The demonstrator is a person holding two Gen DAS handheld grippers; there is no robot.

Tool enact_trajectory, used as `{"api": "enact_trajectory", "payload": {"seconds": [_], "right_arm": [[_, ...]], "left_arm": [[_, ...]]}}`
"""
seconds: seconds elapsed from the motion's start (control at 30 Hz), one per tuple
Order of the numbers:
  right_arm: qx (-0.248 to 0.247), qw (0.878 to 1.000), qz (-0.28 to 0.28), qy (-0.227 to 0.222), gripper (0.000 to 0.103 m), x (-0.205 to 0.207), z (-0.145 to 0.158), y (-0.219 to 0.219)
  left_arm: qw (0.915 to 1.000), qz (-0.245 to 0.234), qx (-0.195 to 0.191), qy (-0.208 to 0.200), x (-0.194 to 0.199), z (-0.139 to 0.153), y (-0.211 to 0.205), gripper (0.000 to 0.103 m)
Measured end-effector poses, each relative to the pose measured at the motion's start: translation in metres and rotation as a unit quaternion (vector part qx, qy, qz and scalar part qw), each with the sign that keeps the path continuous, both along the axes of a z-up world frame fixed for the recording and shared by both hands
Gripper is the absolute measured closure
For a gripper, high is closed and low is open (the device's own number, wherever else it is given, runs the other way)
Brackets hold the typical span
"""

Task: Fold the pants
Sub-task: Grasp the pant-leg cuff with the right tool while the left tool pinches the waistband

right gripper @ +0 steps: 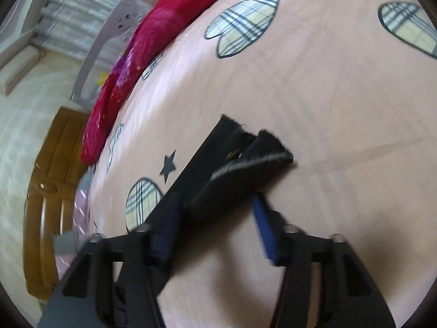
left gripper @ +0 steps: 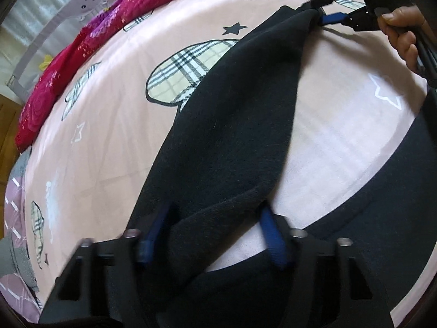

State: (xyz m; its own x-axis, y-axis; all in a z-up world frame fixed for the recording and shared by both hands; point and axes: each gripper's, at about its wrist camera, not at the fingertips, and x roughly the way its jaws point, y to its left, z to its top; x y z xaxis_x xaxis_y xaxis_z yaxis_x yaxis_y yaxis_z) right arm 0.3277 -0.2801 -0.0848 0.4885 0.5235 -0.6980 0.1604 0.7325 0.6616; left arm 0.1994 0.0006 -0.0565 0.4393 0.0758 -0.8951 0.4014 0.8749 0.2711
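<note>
My left gripper (left gripper: pixel 215 218) has its blue pads (left gripper: pixel 271 235) pressed on a bunched fold of the black pants (left gripper: pixel 226 125), so it is gripping the cloth. From there the pants run as a raised band away across the bed to my right gripper (left gripper: pixel 325 13), which shows at the top right of the left view, with my hand (left gripper: pixel 404 32) around its handle. In the right view that gripper (right gripper: pixel 218 207) has the waistband end of the pants (right gripper: pixel 240 164) between its pads, and it looks clamped on it, though the frame is blurred. Another part of the pants lies lower right in the left view. Under everything is the pink bedsheet (left gripper: pixel 114 104), printed with plaid hearts and stars. A red flowered blanket (left gripper: pixel 82 54) lies along the far edge of the bed. Beyond it stands a wooden cabinet (right gripper: pixel 52 191).
</note>
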Motion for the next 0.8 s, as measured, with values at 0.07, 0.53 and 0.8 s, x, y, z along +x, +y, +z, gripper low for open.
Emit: {"api": "enact_trajectory", "payload": {"seconds": [0.07,0.53,0.8], "right_arm": [[0.000,1.000,-0.006,-0.006,0.085,0.000,0.001,-0.003],[0.036,0.996,-0.018,-0.083,0.096,-0.076,0.068,-0.020],[0.022,0.995,-0.041,-0.092,0.096,-0.158,0.089,-0.050]], "left_arm": [[1.0000,0.009,0.000,0.004,0.003,-0.001,0.004,0.080],[0.9916,0.055,-0.094,-0.069,-0.043,0.070,0.037,0.093],[0.9895,0.047,-0.110,-0.082,-0.088,0.072,0.027,0.093]]}}
